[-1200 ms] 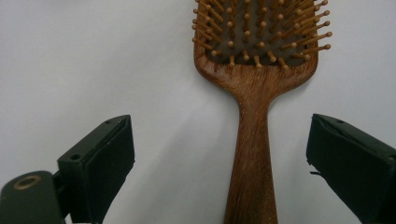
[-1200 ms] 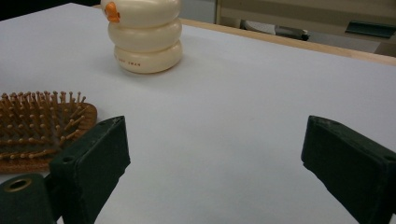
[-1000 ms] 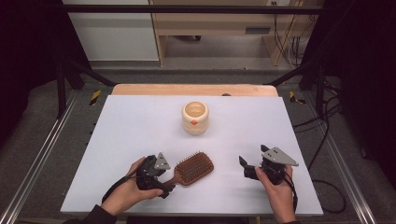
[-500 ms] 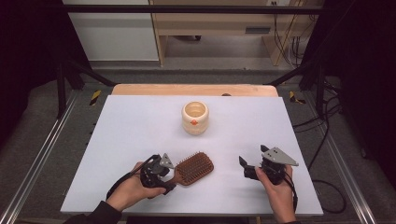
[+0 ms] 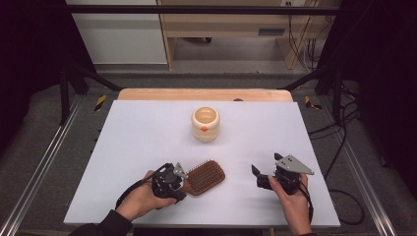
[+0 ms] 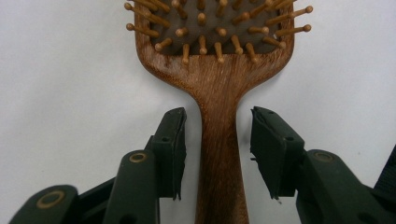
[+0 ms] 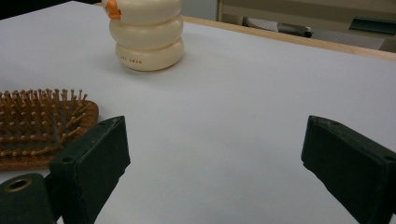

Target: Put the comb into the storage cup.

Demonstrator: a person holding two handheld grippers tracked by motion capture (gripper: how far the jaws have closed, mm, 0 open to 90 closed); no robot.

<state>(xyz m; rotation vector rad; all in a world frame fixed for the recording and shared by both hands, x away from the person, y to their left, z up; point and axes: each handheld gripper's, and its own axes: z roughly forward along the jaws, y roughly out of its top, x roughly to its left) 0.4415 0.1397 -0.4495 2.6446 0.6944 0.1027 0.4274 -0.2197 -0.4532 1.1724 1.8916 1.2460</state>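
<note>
White surface (image 5: 147, 147) with a bare wooden strip along its far edge, seen from above. Cream container (image 5: 205, 124), shaped as three stacked rings and open at the top, standing upright near the middle of the far half; an orange mark sits on its side, and a line of small print on its lowest ring is too small to read in the right gripper view (image 7: 147, 35). Wooden hairbrush (image 5: 205, 177), bristles up, lying near the near edge, left of centre, its head toward the right edge and its handle toward the left; no brand mark can be made out on it.

Left gripper (image 5: 172, 181), held in the person's left hand (image 5: 142, 196) close above the surface at the near edge, pointing along the brush toward the right. In the left gripper view the handle (image 6: 219, 154) runs up between the two black jaws; these have just been closing, yet a strip of white surface shows on each side of the handle, so the pads are not pressing on it and the brush is not grasped.

Right gripper (image 5: 261, 176), held in the right hand (image 5: 292, 196) near the near-right corner, well apart from the brush, pointing left toward it. Its jaws stand wide apart and released, with bare surface between them (image 7: 215, 158)
</note>
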